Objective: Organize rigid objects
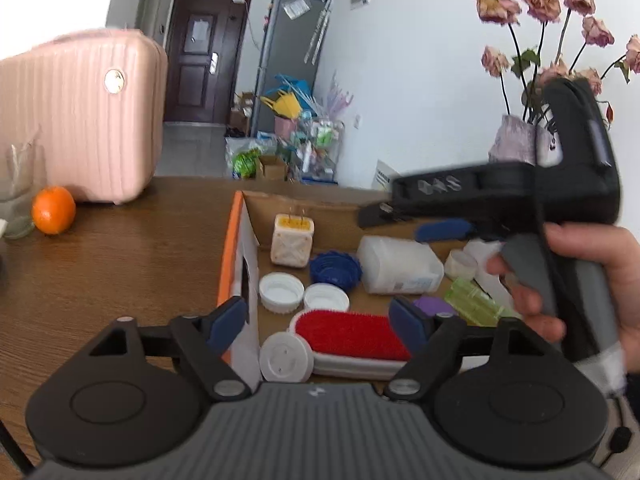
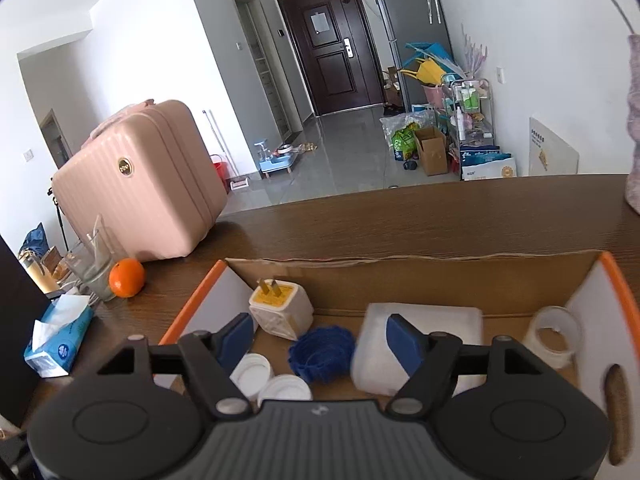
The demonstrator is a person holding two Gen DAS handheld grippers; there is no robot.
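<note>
Cardboard box [image 2: 400, 280] on desk [image 2: 400, 216] holding plug adapter [image 2: 280, 312], blue cap [image 2: 322, 354], white caps [image 1: 282, 290], red brush [image 1: 352, 336]; both grippers' jaws released, empty.

The left wrist view looks forward and slightly down from close above the near left corner of the cardboard box [image 1: 236, 248], with the right gripper [image 1: 404, 220] crossing the frame's right half. The right wrist view sits close over the box's middle, facing the same way. Both share the box's contents, the pink suitcase [image 2: 140, 184], the orange [image 1: 53, 210] and the dark door [image 2: 336, 44].
</note>
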